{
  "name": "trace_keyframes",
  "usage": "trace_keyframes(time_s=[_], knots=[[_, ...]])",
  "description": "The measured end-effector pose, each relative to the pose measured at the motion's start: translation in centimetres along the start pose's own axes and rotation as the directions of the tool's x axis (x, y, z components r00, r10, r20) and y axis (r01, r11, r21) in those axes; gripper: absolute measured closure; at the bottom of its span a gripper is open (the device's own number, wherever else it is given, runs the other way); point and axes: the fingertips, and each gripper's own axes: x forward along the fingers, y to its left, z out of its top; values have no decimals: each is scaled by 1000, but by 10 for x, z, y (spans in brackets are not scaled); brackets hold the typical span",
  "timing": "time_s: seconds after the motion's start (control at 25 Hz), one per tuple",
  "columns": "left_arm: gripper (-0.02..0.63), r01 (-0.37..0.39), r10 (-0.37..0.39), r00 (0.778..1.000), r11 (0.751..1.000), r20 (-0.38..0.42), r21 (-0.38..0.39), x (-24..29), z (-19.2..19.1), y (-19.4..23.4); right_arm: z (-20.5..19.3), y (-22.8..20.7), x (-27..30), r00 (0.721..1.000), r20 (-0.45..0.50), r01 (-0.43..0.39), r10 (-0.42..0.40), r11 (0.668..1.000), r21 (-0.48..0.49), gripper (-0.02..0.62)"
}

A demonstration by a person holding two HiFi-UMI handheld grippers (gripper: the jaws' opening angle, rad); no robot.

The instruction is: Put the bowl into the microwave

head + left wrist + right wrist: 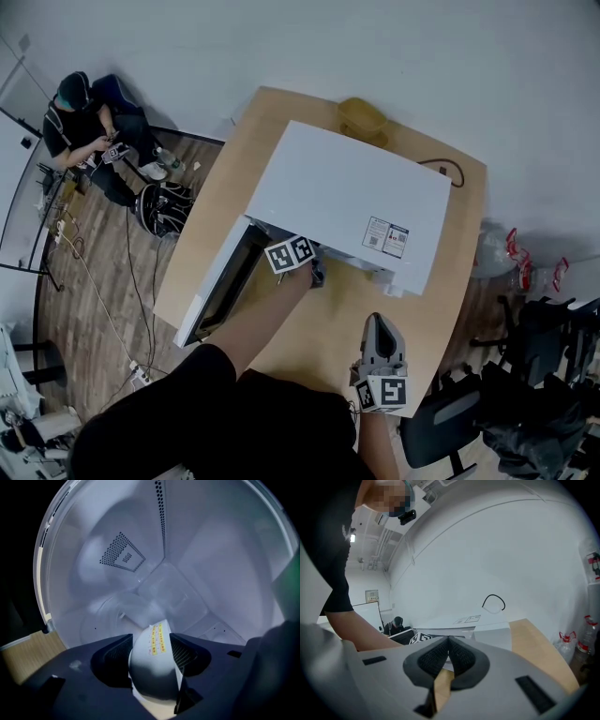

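Note:
My left gripper (pixel 151 641) reaches into the white microwave (pixel 347 202), whose door (pixel 220 281) hangs open to the left. Its pads press on a white bowl (pixel 152 677) with a yellow-marked label, held above the glass turntable (pixel 122 611). From the head view only the left gripper's marker cube (pixel 289 253) shows at the oven's mouth; the bowl is hidden there. My right gripper (pixel 375 321) hovers over the wooden table (pixel 450 272) in front of the microwave, shut with nothing between its pads (pixel 457 656).
A yellowish object (pixel 362 117) stands behind the microwave and a black cord (pixel 448 169) loops at its back right. A black chair (pixel 450 427) sits by the table's near right corner. A person (pixel 89 127) sits on the floor far left.

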Motion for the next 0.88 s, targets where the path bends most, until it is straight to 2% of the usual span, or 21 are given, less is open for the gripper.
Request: trace_keyframes(time_s=[0.16,0.28,0.6,0.76,0.88], knots=[[341,-33,32,999,999,12,39,-1,2,2,-1,17,2,995,5,-96,96,995,-6,535],[330,-63,60,998,995,35,80,-5,7,6,-3,27,3,992,-2,-130,130,992,-1,535],[295,46,-50,998,992,33,118,-6,9,-3,-14,35,7,986,-47,-162,163,987,23,535],[266,66,-66,998,971,-5,229,-7,2,-5,-13,39,7,979,-55,-193,194,981,30,535],[256,46,-45,999,961,-9,274,-8,2,-2,-16,37,7,983,-77,-167,167,986,5,535]])
